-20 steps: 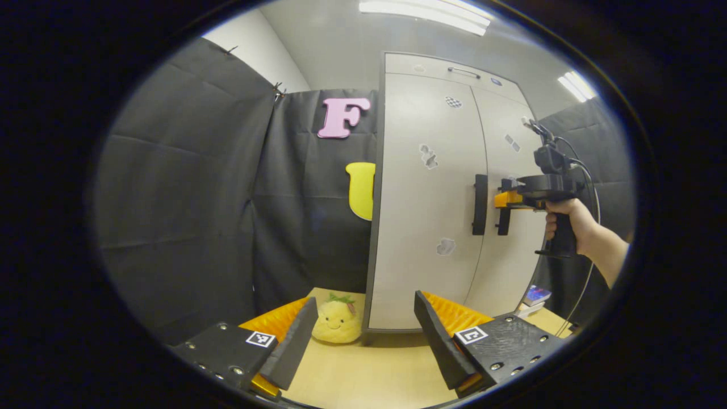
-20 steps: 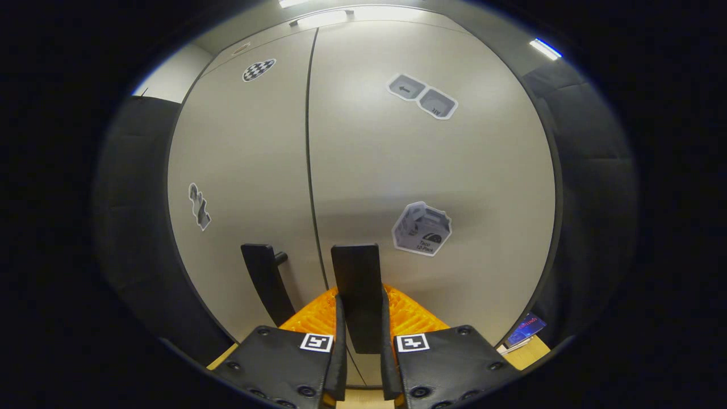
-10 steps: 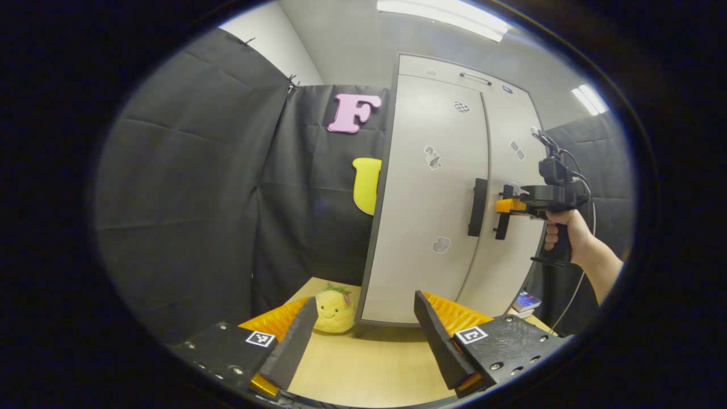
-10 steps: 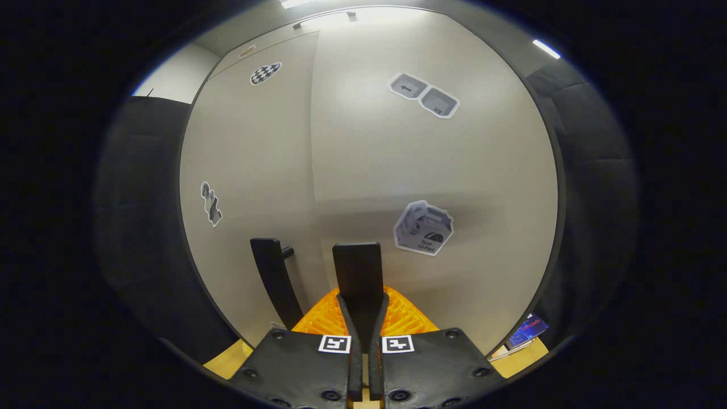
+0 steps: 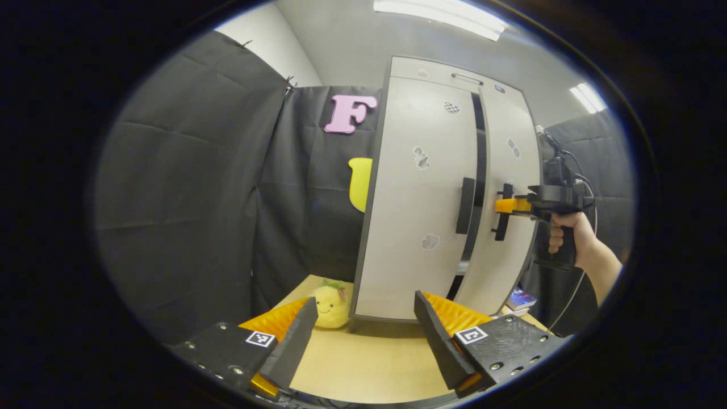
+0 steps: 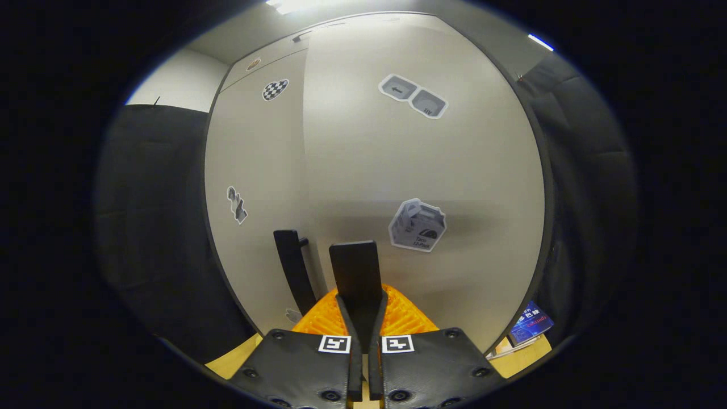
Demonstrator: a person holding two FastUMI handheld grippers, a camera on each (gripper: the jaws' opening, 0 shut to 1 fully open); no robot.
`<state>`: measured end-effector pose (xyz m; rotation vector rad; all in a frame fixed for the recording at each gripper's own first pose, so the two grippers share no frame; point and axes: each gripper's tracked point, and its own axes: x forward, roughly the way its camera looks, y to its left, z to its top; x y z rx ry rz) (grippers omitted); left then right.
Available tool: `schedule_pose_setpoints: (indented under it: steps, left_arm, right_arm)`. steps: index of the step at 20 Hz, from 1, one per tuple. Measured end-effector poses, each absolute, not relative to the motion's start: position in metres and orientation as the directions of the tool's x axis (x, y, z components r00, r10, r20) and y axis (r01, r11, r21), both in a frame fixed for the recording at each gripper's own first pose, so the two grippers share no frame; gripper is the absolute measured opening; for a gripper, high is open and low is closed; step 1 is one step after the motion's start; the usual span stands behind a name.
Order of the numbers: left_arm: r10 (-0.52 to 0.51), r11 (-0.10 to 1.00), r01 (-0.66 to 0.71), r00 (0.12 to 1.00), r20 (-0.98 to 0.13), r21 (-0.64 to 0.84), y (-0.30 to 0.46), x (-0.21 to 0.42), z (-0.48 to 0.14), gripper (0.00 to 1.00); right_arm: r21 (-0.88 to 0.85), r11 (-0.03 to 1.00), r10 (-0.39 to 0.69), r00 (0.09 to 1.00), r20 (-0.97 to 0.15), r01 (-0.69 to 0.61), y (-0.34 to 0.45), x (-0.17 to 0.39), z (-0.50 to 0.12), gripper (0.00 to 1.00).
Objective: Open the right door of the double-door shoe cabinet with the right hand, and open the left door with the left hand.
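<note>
The right gripper (image 6: 361,341) is clamped on the right door's handle (image 6: 356,278), with the right door (image 5: 505,170) slightly ajar on the cabinet near the tabletop's (image 5: 363,369) far edge. A skewed pull may slip the grip. The left gripper (image 5: 363,341) hangs wide apart.

Bright overhead strip lights (image 5: 440,12), fisheye-warped edges
</note>
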<state>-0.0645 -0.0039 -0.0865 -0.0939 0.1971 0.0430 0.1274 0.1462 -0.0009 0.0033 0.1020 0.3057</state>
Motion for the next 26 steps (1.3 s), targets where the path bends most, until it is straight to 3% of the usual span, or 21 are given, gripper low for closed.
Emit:
schedule_pose_setpoints:
  steps: [26]
  left_arm:
    - [-0.093,0.993,0.075,0.974,-0.204,-0.092,-0.062,-0.052,-0.091,1.00]
  right_arm:
    - [0.060,0.958,0.286,0.956,-0.073,-0.282,0.069,0.036,0.004,0.02]
